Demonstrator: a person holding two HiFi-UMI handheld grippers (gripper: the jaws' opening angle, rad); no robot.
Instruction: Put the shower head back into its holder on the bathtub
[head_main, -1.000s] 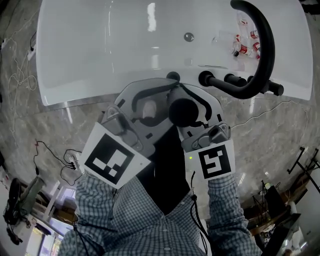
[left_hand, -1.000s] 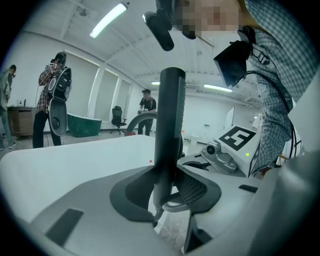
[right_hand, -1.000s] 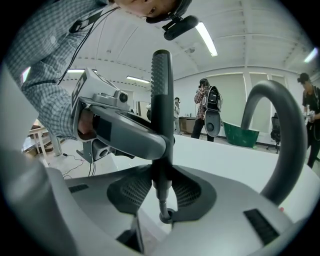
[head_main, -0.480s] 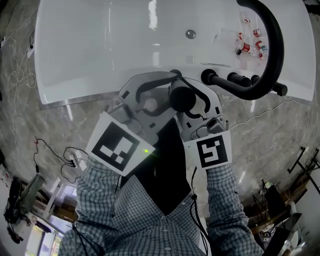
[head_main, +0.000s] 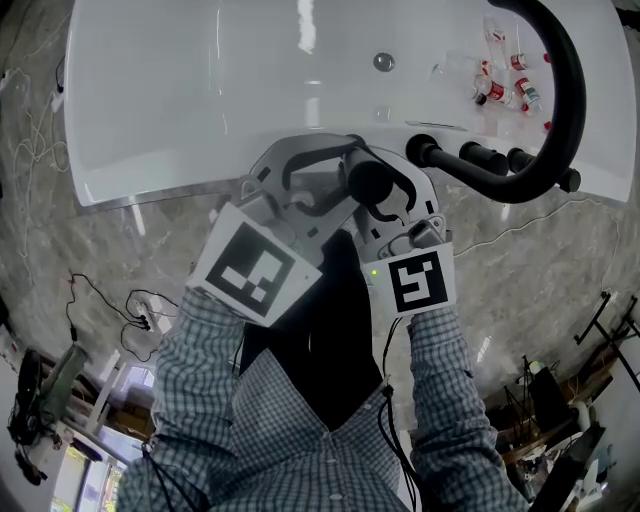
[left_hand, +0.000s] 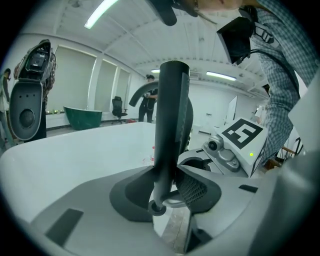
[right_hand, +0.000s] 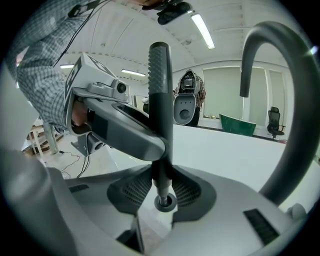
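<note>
Shower head (left_hand: 170, 125), upright, pinched at its handle by left gripper (left_hand: 167, 192) and right gripper (right_hand: 162, 187) together, at near rim of bathtub (head_main: 200, 100), holder not made out: liable to jam or strike rim if brought down off-line, or twist loose under uneven pull.
</note>
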